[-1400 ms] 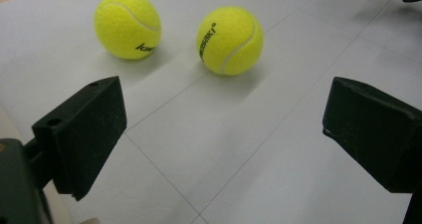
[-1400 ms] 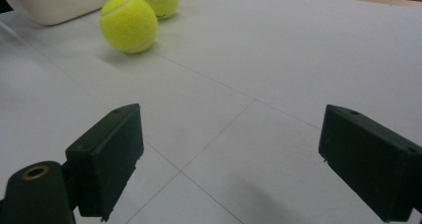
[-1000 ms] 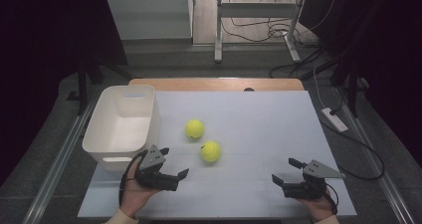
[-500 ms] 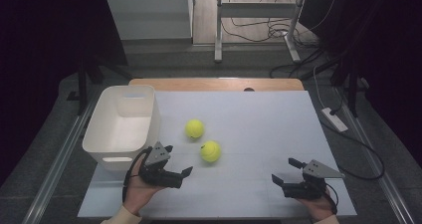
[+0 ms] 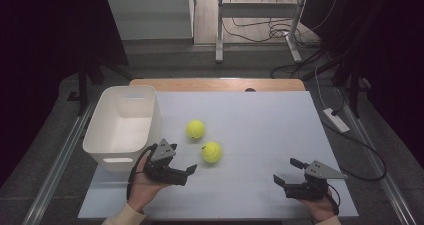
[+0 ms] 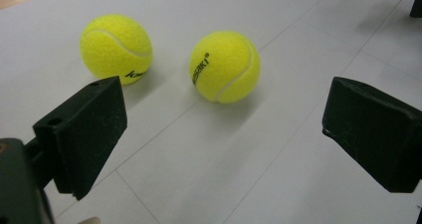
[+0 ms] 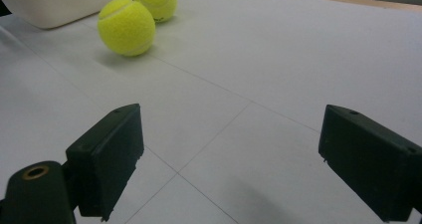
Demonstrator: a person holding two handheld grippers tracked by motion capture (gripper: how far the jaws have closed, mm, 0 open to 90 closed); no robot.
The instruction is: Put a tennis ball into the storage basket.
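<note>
We see two yellow tennis balls on the pale table [image 5: 260, 115]. The nearer ball [image 5: 211, 152] lies close to the middle of the table, and the farther ball [image 5: 195, 129] lies just beside it, a little toward the white bin [image 5: 102, 135]; the two balls are apart, they do not touch. In the left gripper view we can read black print on both balls, but the letters are too small to be sure of them.

The white bin stands at the left side of the table, upright, and we see nothing inside it.

The left gripper [image 5: 187, 170] is held by a hand [image 5: 142, 187] just in front of the bin, and it points toward the nearer ball. Its jaws stand wide apart and hold nothing; the ball is near them but not between them.

The right gripper [image 5: 286, 171] is near the front right of the table, well apart from the balls. Its jaws are also spread wide, with only bare table between them.
</note>
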